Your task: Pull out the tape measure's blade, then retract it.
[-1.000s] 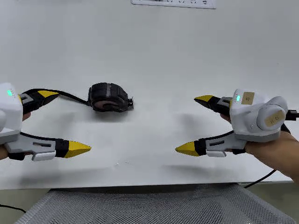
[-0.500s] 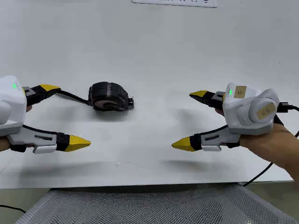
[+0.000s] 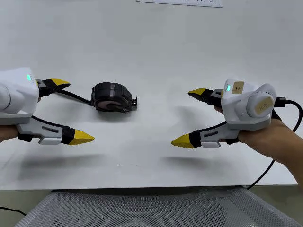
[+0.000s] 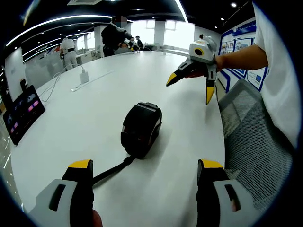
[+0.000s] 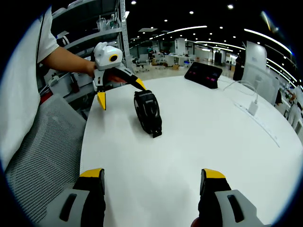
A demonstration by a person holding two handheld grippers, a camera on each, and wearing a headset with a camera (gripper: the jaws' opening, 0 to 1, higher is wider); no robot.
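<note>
Two grippers are hovering above the white workbench, jaws spread wide, gripping nothing. The tape measure is lying between them, near the left gripper, well apart from the right gripper, its black strap trailing toward the left jaws.

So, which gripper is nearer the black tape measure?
The left gripper: the black round tape measure lies just beyond its yellow-tipped fingers; the right gripper is farther off.
</note>
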